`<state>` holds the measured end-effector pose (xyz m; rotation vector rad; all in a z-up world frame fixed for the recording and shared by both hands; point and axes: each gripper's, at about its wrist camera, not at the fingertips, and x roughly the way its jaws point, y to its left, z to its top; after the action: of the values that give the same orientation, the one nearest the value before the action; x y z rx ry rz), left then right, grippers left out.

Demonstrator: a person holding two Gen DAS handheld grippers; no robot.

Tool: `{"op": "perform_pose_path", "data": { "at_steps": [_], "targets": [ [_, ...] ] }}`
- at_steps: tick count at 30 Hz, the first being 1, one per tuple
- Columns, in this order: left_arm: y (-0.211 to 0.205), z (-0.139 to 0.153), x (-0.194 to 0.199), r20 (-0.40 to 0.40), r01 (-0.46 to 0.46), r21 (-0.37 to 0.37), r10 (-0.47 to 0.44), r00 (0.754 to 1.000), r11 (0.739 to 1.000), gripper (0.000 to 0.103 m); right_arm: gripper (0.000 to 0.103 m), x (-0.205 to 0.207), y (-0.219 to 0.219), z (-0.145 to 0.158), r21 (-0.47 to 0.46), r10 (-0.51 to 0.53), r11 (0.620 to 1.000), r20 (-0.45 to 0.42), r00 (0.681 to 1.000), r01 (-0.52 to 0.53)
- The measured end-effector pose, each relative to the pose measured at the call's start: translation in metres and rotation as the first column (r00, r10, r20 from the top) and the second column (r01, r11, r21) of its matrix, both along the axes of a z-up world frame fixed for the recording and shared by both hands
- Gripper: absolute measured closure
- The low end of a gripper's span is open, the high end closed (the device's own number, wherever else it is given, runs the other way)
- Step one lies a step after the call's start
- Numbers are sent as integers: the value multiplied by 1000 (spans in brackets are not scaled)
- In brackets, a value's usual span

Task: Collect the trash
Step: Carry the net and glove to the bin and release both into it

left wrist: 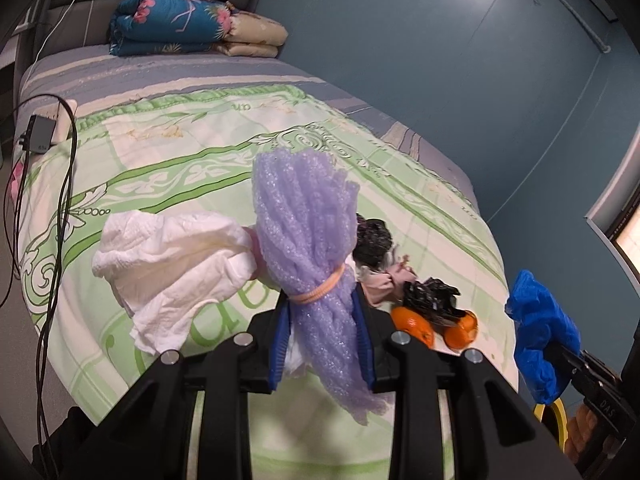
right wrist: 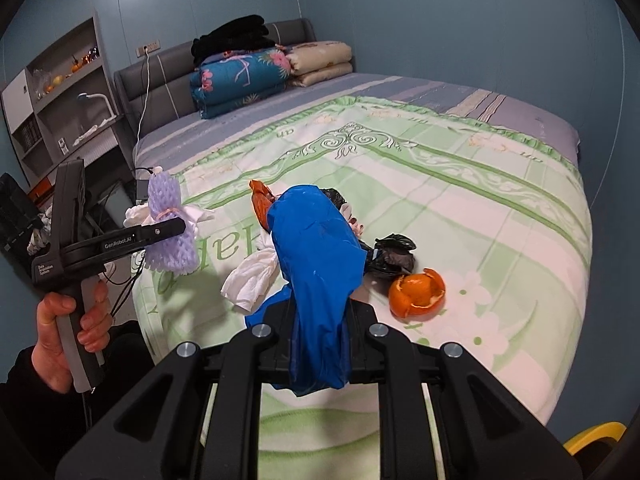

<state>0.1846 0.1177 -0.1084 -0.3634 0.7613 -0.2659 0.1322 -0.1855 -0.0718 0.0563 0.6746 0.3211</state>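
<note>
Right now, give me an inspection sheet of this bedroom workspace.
Surface: bed with green patterned cover.
Job's things: purple foam net, blue plastic bag, white tissue, orange peel, black plastic scraps.
Clutter: folded blankets at the headboard.
Grippers: left gripper shut on the foam net; right gripper shut on the blue bag.
Cables: black cords over the bed's left edge.
Surroundings: blue walls, shelf unit.

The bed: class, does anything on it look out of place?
Yes. Litter sits on the bedspread: orange peel, crumpled black plastic and a white tissue, scattered mid-bed where bedding belongs.
</note>
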Motion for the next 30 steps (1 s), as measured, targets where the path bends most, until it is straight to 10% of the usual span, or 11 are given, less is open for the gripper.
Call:
{"op": "perform_pose_path", "data": {
  "at_steps": [30],
  "targets": [
    [-153,76,-84,157,347,76,-354,922,935,76,89,-121,-114,52,47,-197,980,202,959,192]
  ]
}}
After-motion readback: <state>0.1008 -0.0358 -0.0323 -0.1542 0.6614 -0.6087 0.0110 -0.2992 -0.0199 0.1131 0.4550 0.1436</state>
